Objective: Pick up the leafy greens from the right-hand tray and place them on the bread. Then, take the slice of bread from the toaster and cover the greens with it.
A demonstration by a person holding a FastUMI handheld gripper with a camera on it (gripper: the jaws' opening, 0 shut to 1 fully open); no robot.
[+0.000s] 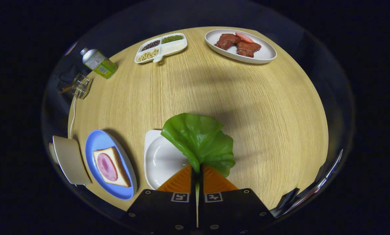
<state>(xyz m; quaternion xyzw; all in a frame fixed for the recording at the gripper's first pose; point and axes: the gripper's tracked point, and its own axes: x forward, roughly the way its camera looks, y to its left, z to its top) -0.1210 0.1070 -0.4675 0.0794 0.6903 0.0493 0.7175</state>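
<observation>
The round wooden tabletop [253, 107] carries everything here. At its far right sits an oval white plate [263, 54] with brown meat slices [237, 44] and a red slice on top. At the far middle is a white divided dish [173, 47] holding dark, green and pale beans in separate sections. Near the left, a blue plate [98, 143] bears a slice of bread [111, 166] with a round pink slice of ham [106, 167] lying on it. Just left of the blue plate stands the cream toaster [71, 160], partly cut off at the tabletop's left side; its white cord runs toward the far left. Right of the blue plate, close to the claw, is the white tray [159, 160], its bowl bare where it shows.

The leafy greens [200, 140] are lifted above the right part of that tray, the leaf fanning out ahead of the orange fingers [180, 181]. The claw [197, 171] is pressed together on the leaf's stem, both fingers pinching it.

At the far left lie a small green bottle [98, 63] with a silver cap, tilted, and just nearer than it a clear glass object [80, 86].
</observation>
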